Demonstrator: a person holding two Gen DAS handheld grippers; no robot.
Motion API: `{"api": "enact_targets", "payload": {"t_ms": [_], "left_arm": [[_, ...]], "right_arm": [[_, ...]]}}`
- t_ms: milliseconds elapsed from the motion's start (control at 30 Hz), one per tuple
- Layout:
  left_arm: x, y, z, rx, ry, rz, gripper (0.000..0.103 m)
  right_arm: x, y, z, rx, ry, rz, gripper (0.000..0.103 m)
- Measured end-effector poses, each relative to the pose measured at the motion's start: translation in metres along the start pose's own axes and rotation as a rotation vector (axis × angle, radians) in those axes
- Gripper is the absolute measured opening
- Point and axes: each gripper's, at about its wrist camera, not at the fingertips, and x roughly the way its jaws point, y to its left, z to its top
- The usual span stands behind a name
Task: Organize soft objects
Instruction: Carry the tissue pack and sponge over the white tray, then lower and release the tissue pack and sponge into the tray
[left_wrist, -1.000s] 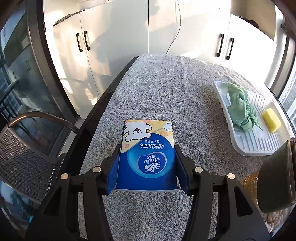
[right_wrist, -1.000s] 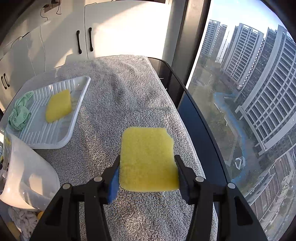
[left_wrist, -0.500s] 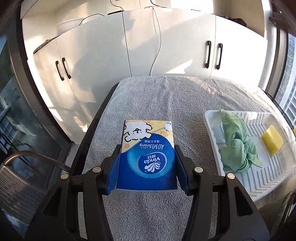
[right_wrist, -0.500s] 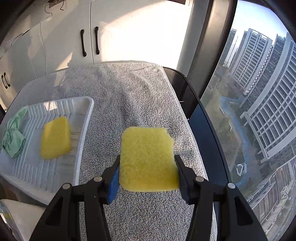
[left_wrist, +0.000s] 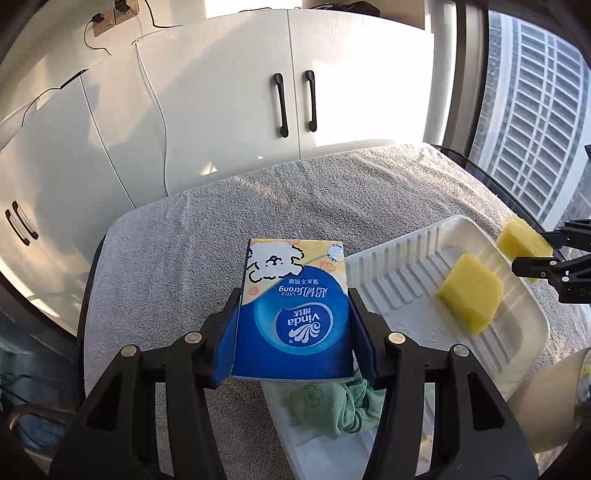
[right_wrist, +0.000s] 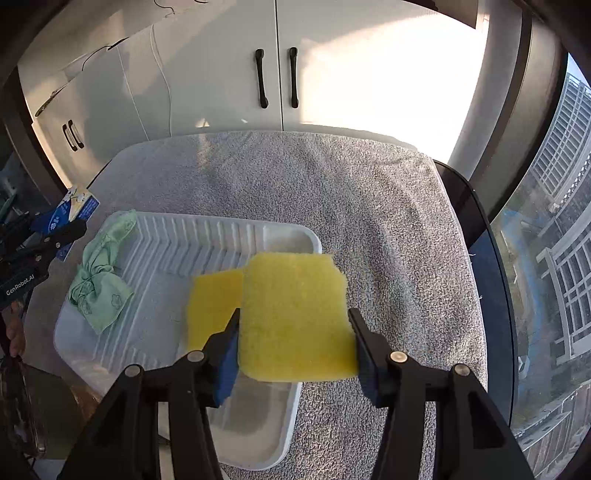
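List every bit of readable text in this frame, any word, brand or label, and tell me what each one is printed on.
"Vinda": tissue pack held in the left gripper, printed upside down to the camera.
"Ultra Strong": same pack, above the logo.
Chinese characters beside both, and the small round sticker at the pack's corner: too small to read.
"GenRobot.AI": body of the left gripper, seen in the right wrist view.
Nothing else carries text.

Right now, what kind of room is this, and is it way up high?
Probably a room in a high-rise flat, maybe a kitchen or utility corner. White cupboards with black handles line the wall, a big window looks down on tower blocks, and a table under a grey towel holds a white tray.
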Motion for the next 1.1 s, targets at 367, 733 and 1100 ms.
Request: {"api": "enact_targets", "payload": {"t_ms": [367, 733, 1100], "left_arm": [[0.043, -0.044, 0.02, 0.145, 0.23, -0.162, 0.051], [0.06, -0.065, 0.012, 0.221, 0.317, -0.135, 0.052], [0.054, -0.058, 0.013, 0.176, 0.291, -0.178, 0.064]], "right_arm": [[0.021, 0.002, -0.006, 0.097, 0.216, 0.14, 0.056], [0.031, 0.02, 0.001, 0.088, 0.29, 0.162, 0.057], [0.041, 0.032, -0.001, 0.001, 0.319, 0.21, 0.076]]}}
